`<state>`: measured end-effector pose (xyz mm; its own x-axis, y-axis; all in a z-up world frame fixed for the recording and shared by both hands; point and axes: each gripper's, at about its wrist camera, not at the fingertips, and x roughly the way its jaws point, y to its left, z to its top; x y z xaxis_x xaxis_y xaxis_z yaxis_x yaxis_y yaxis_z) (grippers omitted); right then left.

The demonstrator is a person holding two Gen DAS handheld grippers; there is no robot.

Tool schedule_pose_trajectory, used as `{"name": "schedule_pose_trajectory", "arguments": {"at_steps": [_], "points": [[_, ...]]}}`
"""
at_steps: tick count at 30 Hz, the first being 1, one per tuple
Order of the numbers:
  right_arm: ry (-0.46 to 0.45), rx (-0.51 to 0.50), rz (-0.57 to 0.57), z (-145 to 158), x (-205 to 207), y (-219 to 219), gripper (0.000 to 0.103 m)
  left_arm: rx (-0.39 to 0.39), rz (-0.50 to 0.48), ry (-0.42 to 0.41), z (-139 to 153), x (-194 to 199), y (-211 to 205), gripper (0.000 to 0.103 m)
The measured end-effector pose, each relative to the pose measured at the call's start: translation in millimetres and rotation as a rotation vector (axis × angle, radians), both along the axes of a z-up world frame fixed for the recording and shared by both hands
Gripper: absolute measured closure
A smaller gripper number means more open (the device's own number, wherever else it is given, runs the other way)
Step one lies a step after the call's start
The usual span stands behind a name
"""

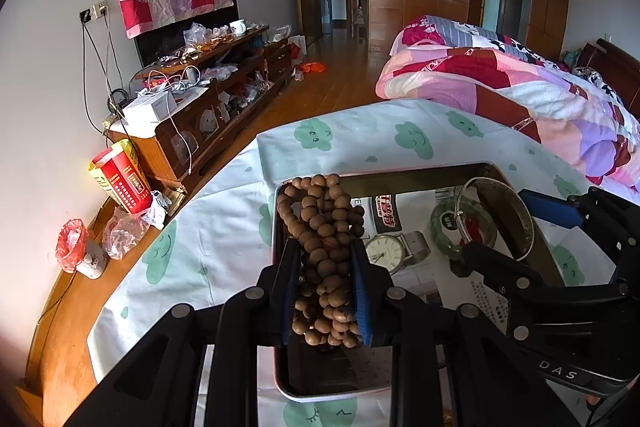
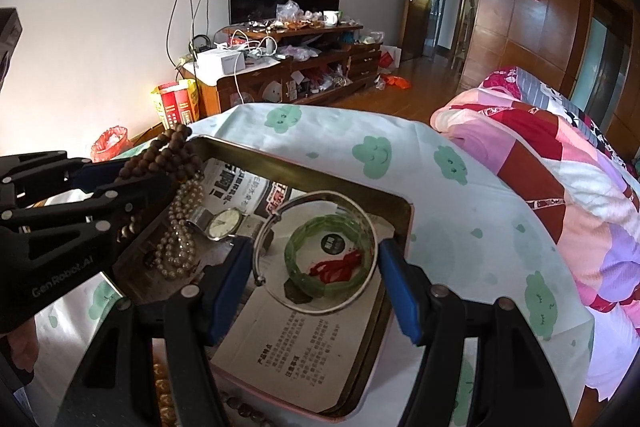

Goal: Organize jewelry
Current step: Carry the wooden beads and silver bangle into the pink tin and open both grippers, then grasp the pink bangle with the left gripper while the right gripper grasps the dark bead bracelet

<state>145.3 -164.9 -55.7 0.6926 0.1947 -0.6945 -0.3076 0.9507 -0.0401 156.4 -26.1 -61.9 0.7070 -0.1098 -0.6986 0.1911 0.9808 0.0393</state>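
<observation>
"GenRobot.AI" on the left gripper, "DAS" on the right gripper.

Two hand-held grippers angle downward side by side. The left gripper has its blue-padded jaws drawn narrow, clamped on a bunched strand of brown wooden beads that fills the gap between the pads. The right gripper holds its jaws wide, the blue pads pressing the outer rim of a silver bangle from either side. Each gripper's black linkage shows at the edge of the other's view
</observation>
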Motion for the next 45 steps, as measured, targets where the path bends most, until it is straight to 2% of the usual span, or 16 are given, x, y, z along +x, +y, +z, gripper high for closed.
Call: {"name": "schedule_pose_trajectory", "arguments": {"at_steps": [10, 13, 14, 15, 17, 18, 25, 38, 45], "points": [[0.014, -0.01, 0.015, -4.9, 1.7, 3.6, 0.036, 0.005, 0.012, 0.013, -5.0, 1.9, 1.9, 0.078], [0.02, -0.006, 0.02, -6.3, 1.9, 3.2, 0.036, 0.011, 0.006, 0.013, -4.2, 0.7, 0.3, 0.073], [0.018, -0.002, 0.022, -6.1, 1.0, 2.6, 0.036, 0.014, 0.011, 0.013, -3.3, 0.0, 0.1, 0.066], [0.015, 0.0, 0.021, -5.6, -0.1, 1.6, 0.036, 0.009, 0.013, 0.008, -2.0, -1.3, 0.5, 0.053], [0.017, 0.002, 0.02, -5.2, -1.1, 1.3, 0.035, 0.014, 0.032, -0.02, 2.2, -6.9, 2.1, 0.034], [0.016, 0.004, 0.02, -4.7, -1.9, 0.5, 0.035, 0.015, 0.041, -0.031, 3.9, -9.1, 3.1, 0.032], [0.007, 0.006, 0.0, -1.4, -13.7, -6.7, 0.035, -0.016, 0.067, -0.038, 8.9, -28.4, 14.2, 0.032], [0.004, 0.013, -0.026, 2.5, -48.9, -17.9, 0.033, -0.051, 0.102, -0.006, -2.8, -79.4, 25.5, 0.032], [0.022, -0.014, -0.03, -5.6, -88.1, -27.6, 0.03, -0.031, 0.052, 0.046, -20.0, -111.1, 11.2, 0.032]]}}
